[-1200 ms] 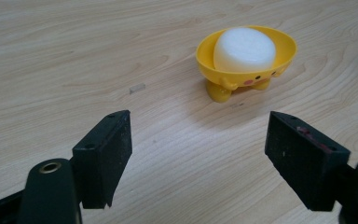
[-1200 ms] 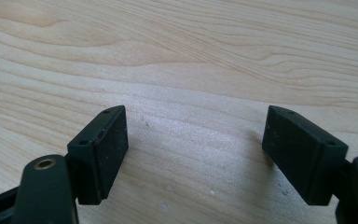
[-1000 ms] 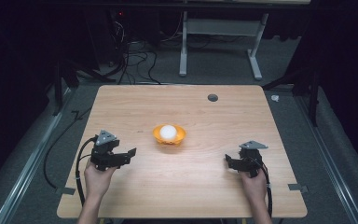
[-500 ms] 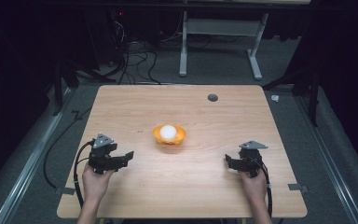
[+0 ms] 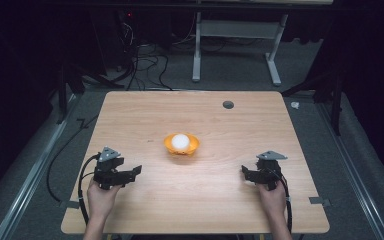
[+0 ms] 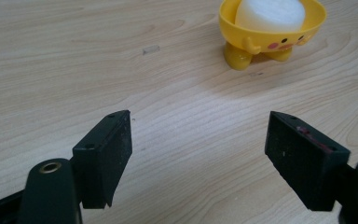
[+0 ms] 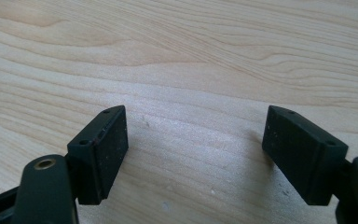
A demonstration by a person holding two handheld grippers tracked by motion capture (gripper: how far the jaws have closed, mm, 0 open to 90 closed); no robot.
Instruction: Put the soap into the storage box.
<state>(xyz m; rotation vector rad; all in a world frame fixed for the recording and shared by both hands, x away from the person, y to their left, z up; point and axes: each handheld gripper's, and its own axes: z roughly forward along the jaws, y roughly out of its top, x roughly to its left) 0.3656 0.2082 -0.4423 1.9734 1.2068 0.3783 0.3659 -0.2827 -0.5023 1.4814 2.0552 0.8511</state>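
A small yellow bowl with stubby feet and a painted face stands at the middle of the wooden table. A white ball rests inside it. In the left gripper view the bowl and ball lie ahead and to the right of the jaws. My left gripper is held low over the table's front left, open and holding nothing. My right gripper is at the front right, pointing left, also open over bare wood.
A dark round hole sits near the table's far edge. Cables lie on the floor behind the table, beside a white desk frame. Grey tape tabs mark the table's side edges.
My left gripper has drifted slightly toward the table's front edge. The right gripper, bowl and ball have stayed put.
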